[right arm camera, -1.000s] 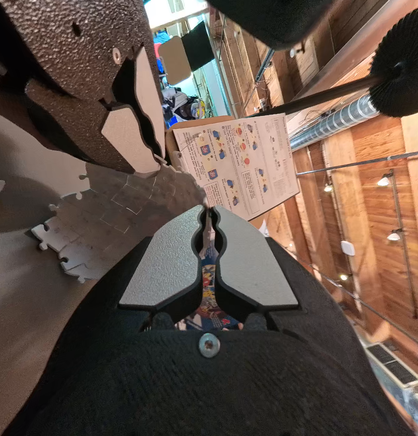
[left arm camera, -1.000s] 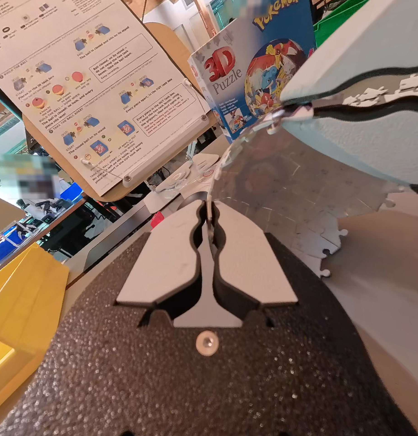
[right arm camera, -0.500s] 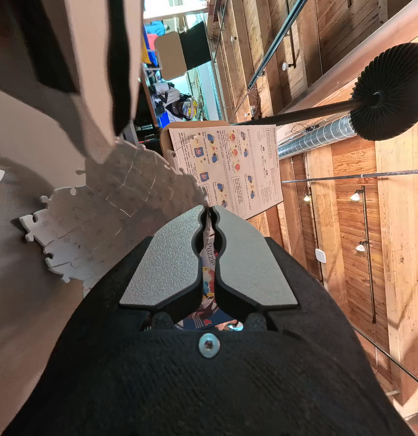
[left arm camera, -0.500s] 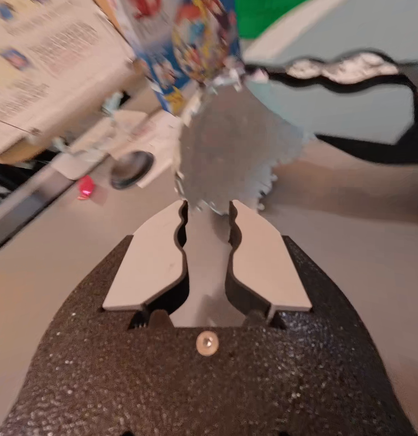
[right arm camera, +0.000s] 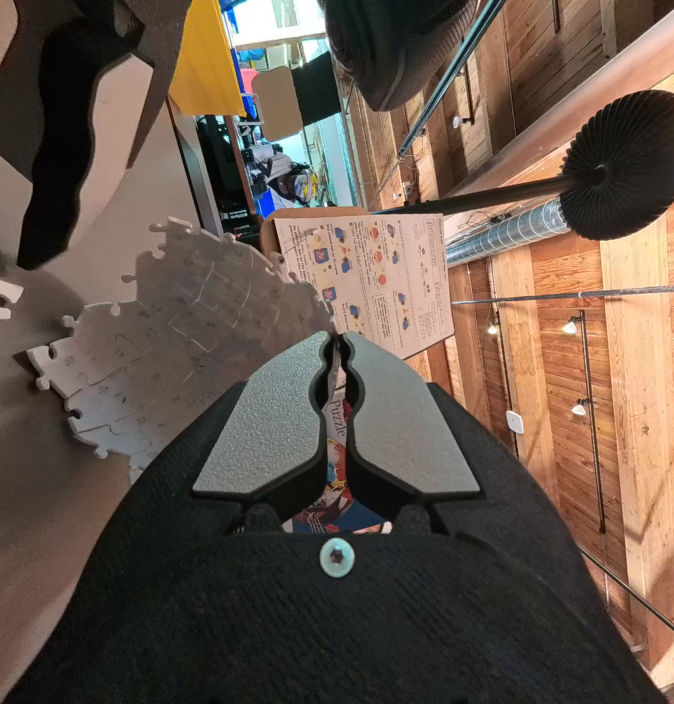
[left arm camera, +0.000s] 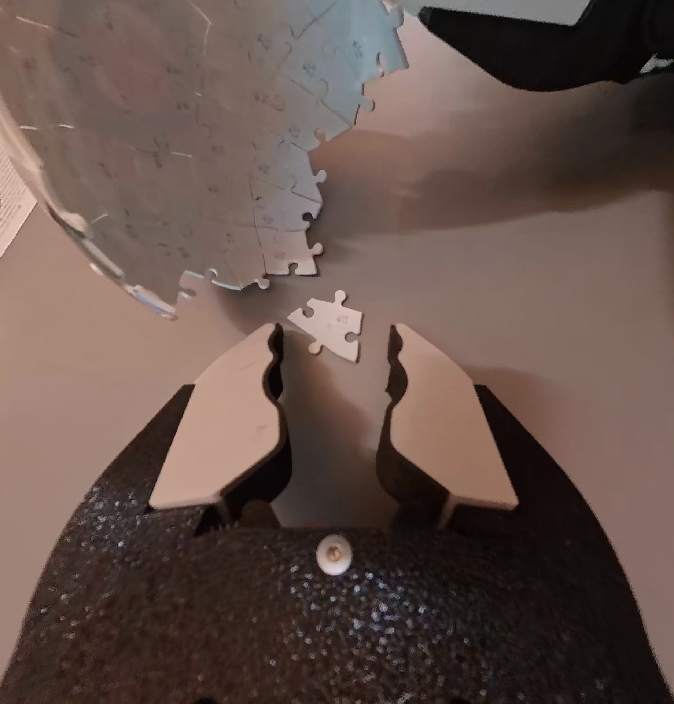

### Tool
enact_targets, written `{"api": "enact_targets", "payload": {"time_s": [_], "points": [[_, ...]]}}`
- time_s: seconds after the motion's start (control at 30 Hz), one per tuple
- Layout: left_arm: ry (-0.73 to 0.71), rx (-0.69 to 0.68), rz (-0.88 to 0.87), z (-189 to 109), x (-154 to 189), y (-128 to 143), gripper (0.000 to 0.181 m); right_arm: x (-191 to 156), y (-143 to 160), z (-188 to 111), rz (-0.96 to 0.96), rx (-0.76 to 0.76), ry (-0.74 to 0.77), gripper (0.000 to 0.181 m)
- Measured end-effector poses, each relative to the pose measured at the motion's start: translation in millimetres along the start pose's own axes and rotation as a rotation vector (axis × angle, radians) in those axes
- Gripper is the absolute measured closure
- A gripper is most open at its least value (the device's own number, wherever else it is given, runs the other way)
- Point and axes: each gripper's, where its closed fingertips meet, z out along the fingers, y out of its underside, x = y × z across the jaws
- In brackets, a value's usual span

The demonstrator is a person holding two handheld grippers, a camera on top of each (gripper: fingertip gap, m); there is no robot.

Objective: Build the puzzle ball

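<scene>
The left gripper (left arm camera: pixel 334 335) hangs over the grey table (left arm camera: pixel 518 304), jaws spread wide, a loose puzzle piece (left arm camera: pixel 333 324) lying just beyond its tips. Farther on, the right gripper (right arm camera: pixel 337 337) is clamped on the rim of the partly built puzzle ball shell (right arm camera: pixel 183 343), held above the table.
</scene>
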Motion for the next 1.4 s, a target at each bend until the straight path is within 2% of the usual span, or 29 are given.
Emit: {"api": "enact_targets", "payload": {"time_s": [0.03,0.13,0.17,0.43,0.67,0.77,0.9,1.1,1.3,1.4], "points": [[0.007,0.006,-0.012,0.9,0.2,-0.9,0.13,-0.1,0.3,0.1,-0.001,-0.002,0.0,0.178],[0.054,-0.023,-0.088,2.6,7.7,0.8,0.156,0.5,0.6,0.3,0.001,-0.004,0.0,0.178],[0.03,-0.023,-0.108,3.0,6.7,0.6,0.159,0.3,0.4,0.2,0.0,-0.003,0.0,0.178],[-0.175,-0.052,-0.278,1.4,5.5,2.4,0.161,0.3,0.6,0.1,0.005,-0.005,0.003,0.178],[-0.388,-0.026,-0.362,3.5,-10.2,-11.0,0.161,0.7,-0.9,-0.1,0.004,-0.001,0.006,0.178],[-0.423,-0.032,-0.401,6.3,-17.6,-11.9,0.161,0.7,-1.2,-0.2,0.005,-0.001,0.005,0.178],[-0.397,-0.045,-0.455,12.2,-19.8,-10.1,0.161,0.7,-3.3,-1.0,0.002,0.008,0.005,0.178],[-0.404,-0.044,-0.408,9.7,-21.0,-10.1,0.156,1.2,-2.4,-0.8,0.005,0.007,0.005,0.178],[-0.437,-0.031,-0.307,0.9,-28.3,-6.8,0.162,1.4,-3.0,-0.8,0.005,0.008,0.007,0.178],[-0.485,-0.083,-0.367,-3.1,-37.8,1.2,0.164,1.2,-2.7,-0.5,0.001,0.007,0.008,0.178]]}}
